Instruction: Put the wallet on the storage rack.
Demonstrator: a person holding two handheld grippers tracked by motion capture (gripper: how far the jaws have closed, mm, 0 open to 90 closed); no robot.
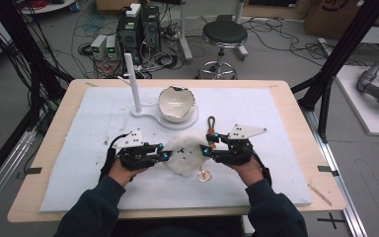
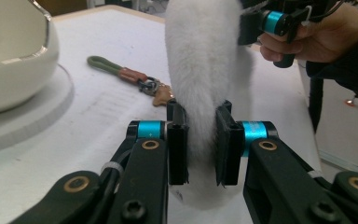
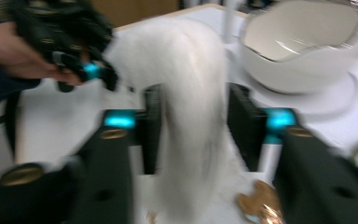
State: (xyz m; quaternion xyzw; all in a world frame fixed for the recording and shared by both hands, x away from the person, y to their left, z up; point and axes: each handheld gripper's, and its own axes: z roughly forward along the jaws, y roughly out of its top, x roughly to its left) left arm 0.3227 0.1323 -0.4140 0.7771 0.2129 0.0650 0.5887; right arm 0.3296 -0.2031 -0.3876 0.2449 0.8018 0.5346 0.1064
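Observation:
A fluffy white fur piece (image 1: pixel 185 153) lies on the white mat between both grippers. My left gripper (image 1: pixel 164 154) is shut on it; in the left gripper view both pads squeeze the fur (image 2: pixel 200 60) at my left gripper (image 2: pixel 200 135). My right gripper (image 1: pixel 206 150) is at the fur's right side. In the blurred right gripper view its jaws stand apart on either side of the fur (image 3: pixel 191 93), my right gripper (image 3: pixel 196 126) open. A green and brown strap (image 1: pixel 210 123) lies just behind. A gold charm (image 1: pixel 205 175) lies in front.
A white cracked-egg bowl (image 1: pixel 176 103) sits on a round white base with an upright white post (image 1: pixel 134 81) at the mat's back middle. The white mat (image 1: pixel 276 168) covers most of the wooden table. A stool (image 1: pixel 224 34) and computers stand on the floor beyond.

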